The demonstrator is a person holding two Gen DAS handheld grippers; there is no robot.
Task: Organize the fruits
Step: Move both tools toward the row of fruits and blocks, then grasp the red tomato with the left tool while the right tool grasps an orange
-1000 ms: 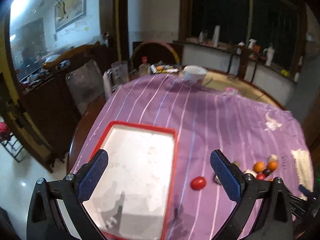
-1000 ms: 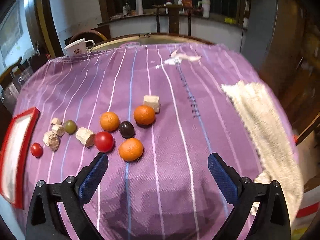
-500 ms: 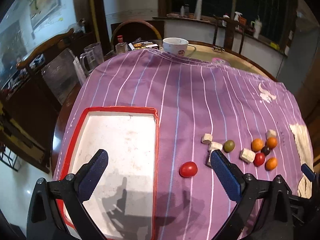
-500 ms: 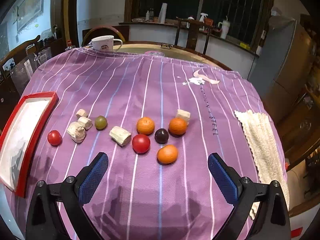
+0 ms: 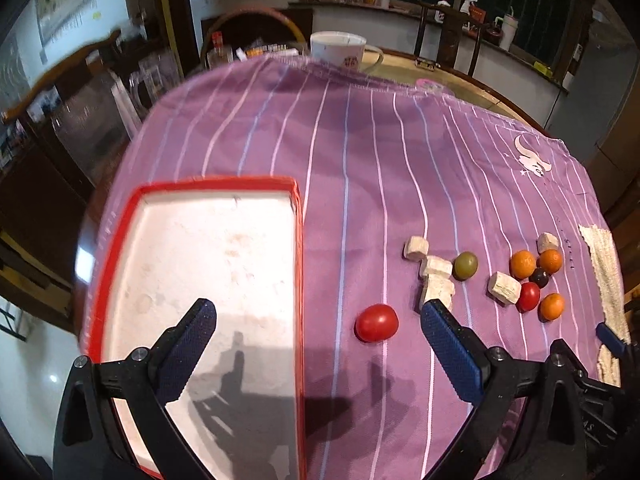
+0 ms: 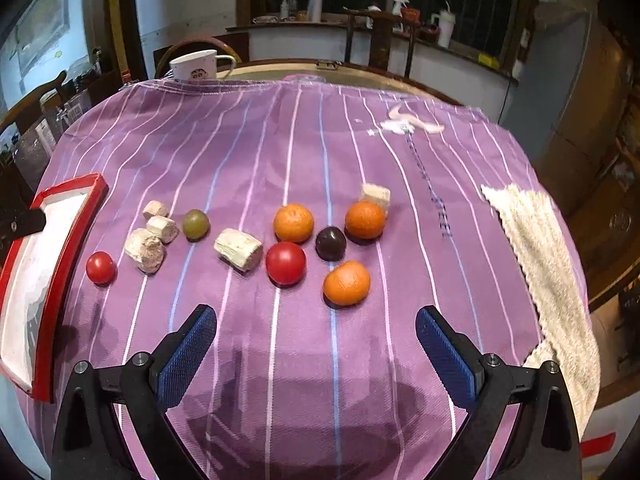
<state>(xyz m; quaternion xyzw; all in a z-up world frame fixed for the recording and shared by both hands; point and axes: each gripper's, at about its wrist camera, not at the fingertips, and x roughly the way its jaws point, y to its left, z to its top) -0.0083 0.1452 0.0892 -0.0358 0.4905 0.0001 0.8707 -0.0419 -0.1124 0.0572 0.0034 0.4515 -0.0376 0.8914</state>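
The left tool [image 5: 316,334] hung wide open and held nothing, its dark blue ribbed pads [image 5: 188,350] spread over the near end of the tray [image 5: 298,264] and the cloth beside it. The right tool [image 6: 316,344] was equally open and empty above bare striped cloth.

The fruits lay loose on the purple striped cloth [image 6: 256,152]: a smooth, glossy red tomato [image 5: 376,323] just right of the tray's rim, a matte green grape [image 6: 195,223], a second red tomato [image 6: 285,263], a small dark plum [image 6: 330,243], and three dimpled oranges [image 6: 346,283] clustered close together. Among them sat rough, chalky, pale chunks [image 6: 238,255], some touching each other; one peeked from behind the far right orange [image 6: 365,219].

The tray was shallow and rectangular, with a red raised rim and a scuffed white floor, and nothing lay in it. Open cloth stretched between the fruits and both tools, and beyond the fruits toward the far edge of the round counter [image 6: 360,74]. A coarse cream knitted towel [image 6: 548,248] draped over the right edge.

A white mug [image 5: 340,50] stood past the cloth's far hem. The tray's near end was cut off by the frame and the left tool's arms; the room behind was dim and blurred.
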